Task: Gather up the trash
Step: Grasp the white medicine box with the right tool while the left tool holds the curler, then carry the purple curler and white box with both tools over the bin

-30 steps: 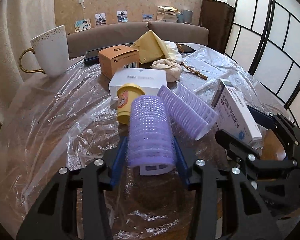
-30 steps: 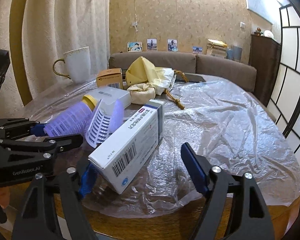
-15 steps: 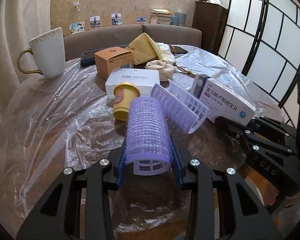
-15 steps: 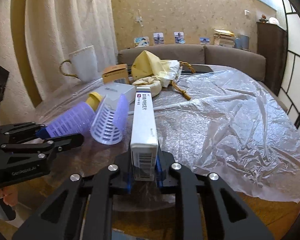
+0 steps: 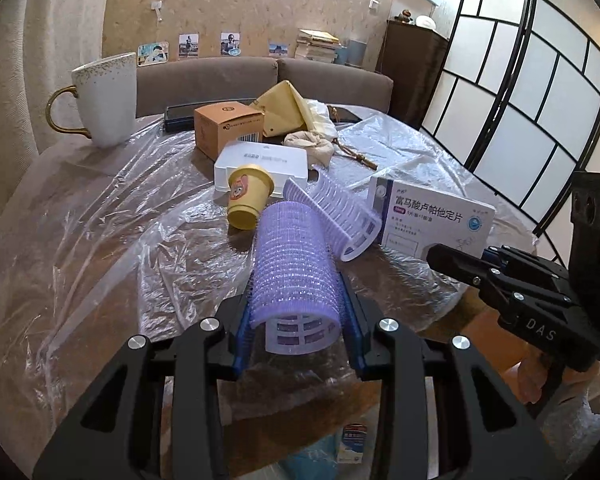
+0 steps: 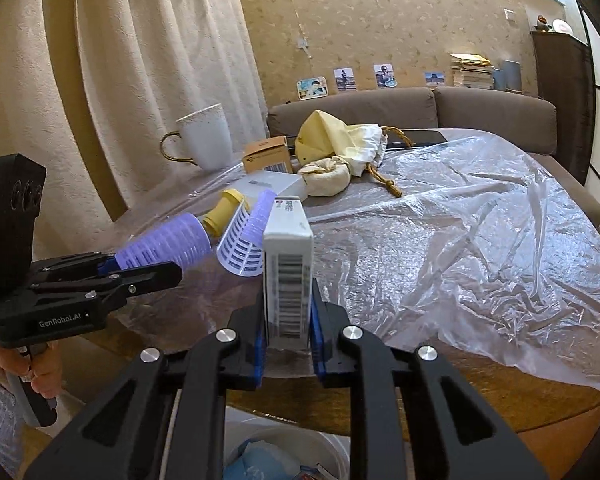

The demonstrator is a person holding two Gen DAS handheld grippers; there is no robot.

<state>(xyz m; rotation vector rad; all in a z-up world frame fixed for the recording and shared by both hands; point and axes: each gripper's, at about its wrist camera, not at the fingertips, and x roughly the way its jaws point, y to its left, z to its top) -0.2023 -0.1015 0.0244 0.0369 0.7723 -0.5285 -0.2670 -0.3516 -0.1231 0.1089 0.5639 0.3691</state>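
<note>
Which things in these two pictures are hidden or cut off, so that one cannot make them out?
- White bin, right wrist view: only part of the rim shows between the right tongs' arms; its contents are unclear.
- Small carton, left wrist view: framed by the left tongs' arms, label too small to read.
- Dark flat object behind the orange box, left wrist view: mostly hidden.
- Hair roller: its underside is hidden.

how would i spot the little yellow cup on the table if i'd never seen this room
On the plastic-covered table, find the flat white box in the middle. The yellow cup lies tipped against its near edge, beside two purple rollers. It alone is yellow plastic with a cartoon face.
</note>
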